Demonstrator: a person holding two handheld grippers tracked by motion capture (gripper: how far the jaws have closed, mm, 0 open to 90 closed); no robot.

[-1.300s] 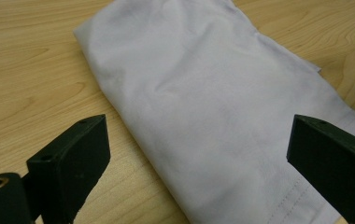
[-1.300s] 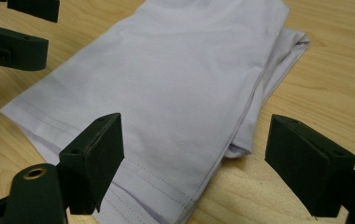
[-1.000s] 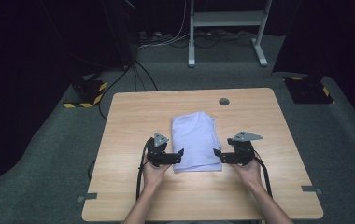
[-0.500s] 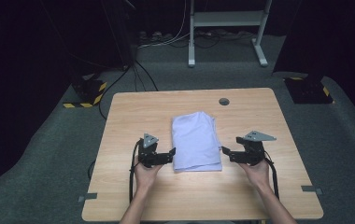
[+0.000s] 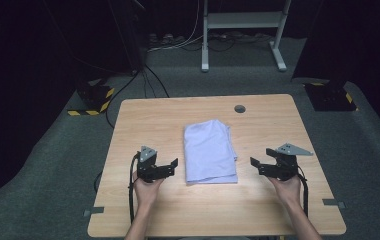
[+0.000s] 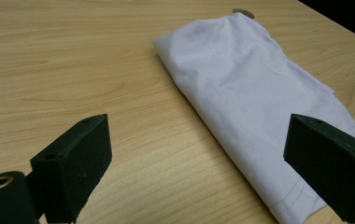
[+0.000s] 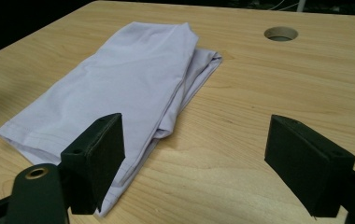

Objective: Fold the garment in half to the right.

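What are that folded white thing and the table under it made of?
The folded cloth looks like thin woven fabric, matte pale white: soft creases and a stitched hem show at its near end. The table seems to be wood or wood-look laminate: light grain lines, smooth faint sheen. Which one, I cannot tell.

I see light wooden table (image 5: 143,120) on grey carpet floor (image 5: 53,165), round cable hole (image 5: 239,108) near far edge. Beyond table: white metal stand (image 5: 240,30), tangled cables (image 5: 150,75). Yellow-black striped blocks (image 5: 94,97) flank far corners. Surroundings dark.
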